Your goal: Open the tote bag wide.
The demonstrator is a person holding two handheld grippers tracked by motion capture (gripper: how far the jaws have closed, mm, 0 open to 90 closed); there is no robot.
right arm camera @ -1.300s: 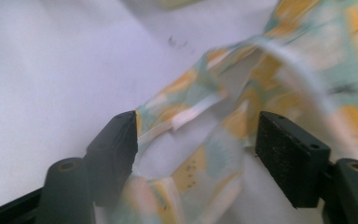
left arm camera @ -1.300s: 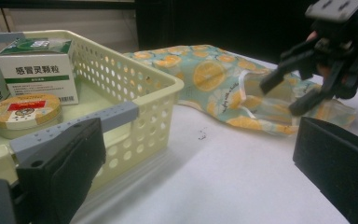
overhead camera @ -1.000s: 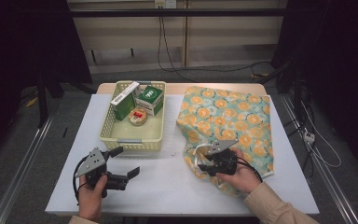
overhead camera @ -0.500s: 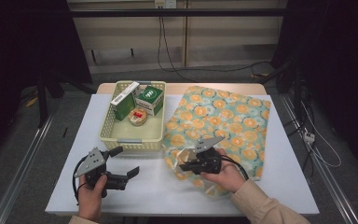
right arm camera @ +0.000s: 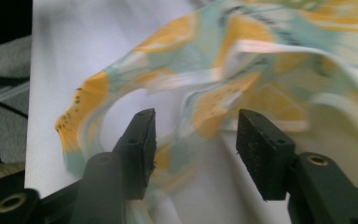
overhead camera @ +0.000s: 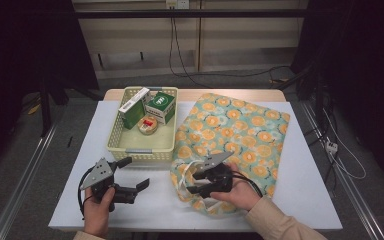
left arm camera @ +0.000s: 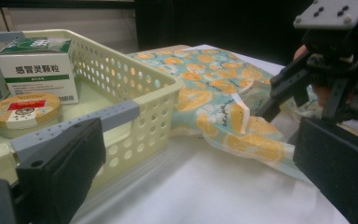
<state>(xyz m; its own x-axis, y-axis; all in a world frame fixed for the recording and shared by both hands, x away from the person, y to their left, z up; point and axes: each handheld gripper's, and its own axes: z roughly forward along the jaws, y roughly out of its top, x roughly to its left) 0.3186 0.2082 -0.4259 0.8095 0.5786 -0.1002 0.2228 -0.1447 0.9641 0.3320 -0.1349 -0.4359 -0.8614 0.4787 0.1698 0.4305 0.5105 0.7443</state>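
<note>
High view: your right gripper [overhead camera: 192,182] sits over near corner of patterned cloth [overhead camera: 240,135] on tabletop [overhead camera: 310,165], jaws just opened, cloth released; left gripper [overhead camera: 132,175] waits spread beside basket [overhead camera: 140,150].
Left gripper view: cloth corner bunched against basket, still needs flattening.
Right gripper view: jaws apart, loose fold between, unpinched.

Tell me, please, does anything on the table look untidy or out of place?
Yes. The near corner of the orange-patterned cloth is crumpled and bunched at the right gripper, whose jaws have just been opening. The basket and its boxes look orderly.
</note>
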